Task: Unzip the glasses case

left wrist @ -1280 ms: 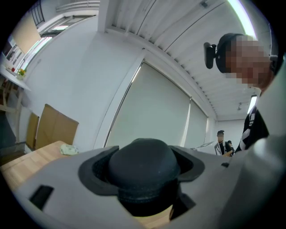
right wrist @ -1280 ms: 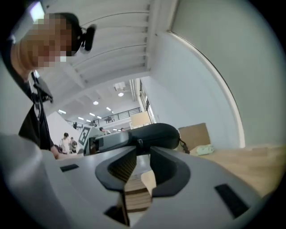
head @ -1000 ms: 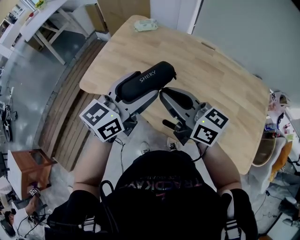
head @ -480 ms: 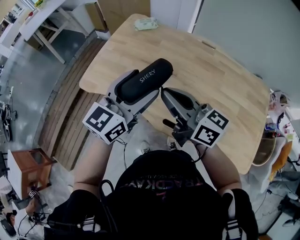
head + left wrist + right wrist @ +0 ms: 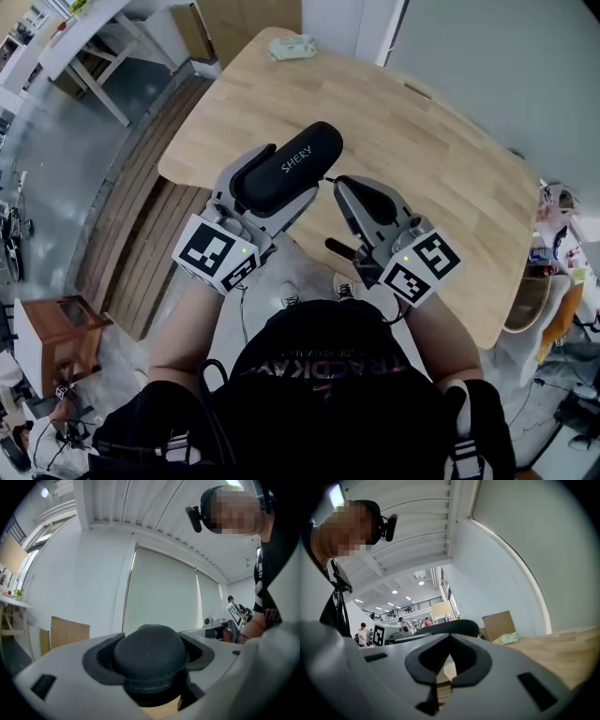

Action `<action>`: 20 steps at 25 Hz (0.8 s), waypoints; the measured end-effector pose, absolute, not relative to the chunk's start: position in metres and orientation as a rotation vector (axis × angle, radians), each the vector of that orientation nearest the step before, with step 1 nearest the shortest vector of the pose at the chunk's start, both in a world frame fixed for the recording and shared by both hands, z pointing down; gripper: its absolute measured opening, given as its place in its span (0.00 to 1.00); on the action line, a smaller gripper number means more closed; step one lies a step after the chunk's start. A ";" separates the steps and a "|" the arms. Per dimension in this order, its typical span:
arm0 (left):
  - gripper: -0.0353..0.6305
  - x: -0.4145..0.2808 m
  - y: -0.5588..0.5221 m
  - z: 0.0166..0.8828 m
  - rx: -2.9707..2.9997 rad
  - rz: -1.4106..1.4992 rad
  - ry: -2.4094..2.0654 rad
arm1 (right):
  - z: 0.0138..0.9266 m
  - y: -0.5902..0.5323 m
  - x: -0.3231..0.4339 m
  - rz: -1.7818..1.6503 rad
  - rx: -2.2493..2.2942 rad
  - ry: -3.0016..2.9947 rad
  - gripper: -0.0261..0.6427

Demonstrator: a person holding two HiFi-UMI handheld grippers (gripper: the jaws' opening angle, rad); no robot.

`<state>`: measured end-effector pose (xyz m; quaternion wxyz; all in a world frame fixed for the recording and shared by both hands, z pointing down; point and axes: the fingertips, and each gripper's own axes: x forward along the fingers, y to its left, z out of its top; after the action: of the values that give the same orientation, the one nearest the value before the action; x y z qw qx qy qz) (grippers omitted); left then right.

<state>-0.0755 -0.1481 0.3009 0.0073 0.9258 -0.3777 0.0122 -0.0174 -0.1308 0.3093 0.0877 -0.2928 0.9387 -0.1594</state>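
A black zipped glasses case (image 5: 286, 169) with white lettering is held level above the near edge of the wooden table (image 5: 422, 159). My left gripper (image 5: 267, 187) is shut on it from the near end, and the case's rounded end (image 5: 150, 656) fills the space between the jaws in the left gripper view. My right gripper (image 5: 334, 182) is shut, its tips right beside the case's far right end. From the right gripper view (image 5: 449, 637) the case (image 5: 445, 628) shows as a dark bar just past the closed jaws. Whether a zipper pull is pinched is hidden.
A pale green bundle (image 5: 292, 47) lies at the table's far corner, also seen as a bundle (image 5: 510, 638) beside a cardboard box (image 5: 499, 619). The floor and the person's lap are below the grippers. People stand far off in the hall.
The right gripper's jaws have closed beside the case's end and its marker cube has rolled. The left gripper has rolled a little, tilting the case slightly.
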 end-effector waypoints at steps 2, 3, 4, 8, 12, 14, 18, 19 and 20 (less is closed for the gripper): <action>0.58 -0.073 -0.145 0.302 2.910 0.043 -1.151 | 0.309 -0.130 -0.014 -0.396 -0.898 2.839 0.07; 0.58 -0.071 -0.143 0.303 2.916 0.041 -1.131 | 0.309 -0.130 -0.012 -0.354 -0.914 2.863 0.07; 0.58 -0.070 -0.141 0.303 2.921 0.037 -1.109 | 0.310 -0.131 -0.009 -0.318 -0.928 2.883 0.06; 0.58 -0.066 -0.132 0.301 2.949 0.024 -1.001 | 0.309 -0.135 0.004 -0.245 -0.976 2.926 0.06; 0.58 -0.067 -0.120 0.296 2.957 -0.029 -0.855 | 0.305 -0.146 0.029 -0.237 -1.036 2.904 0.06; 0.58 -0.071 -0.120 0.291 2.927 -0.090 -0.832 | 0.298 -0.142 0.035 -0.270 -0.951 2.891 0.06; 0.58 -0.076 -0.120 0.278 2.895 -0.196 -0.818 | 0.294 -0.121 0.021 -0.479 -0.669 2.844 0.07; 0.58 -0.076 -0.120 0.276 2.899 -0.200 -0.827 | 0.294 -0.118 0.016 -0.513 -0.634 2.830 0.09; 0.58 -0.076 -0.121 0.274 2.906 -0.194 -0.842 | 0.294 -0.115 0.011 -0.523 -0.615 2.827 0.15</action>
<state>-0.0762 -0.1212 0.2743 0.0547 0.9571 -0.2774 -0.0638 0.0106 -0.1153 0.2938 0.1007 -0.2080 0.9567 -0.1771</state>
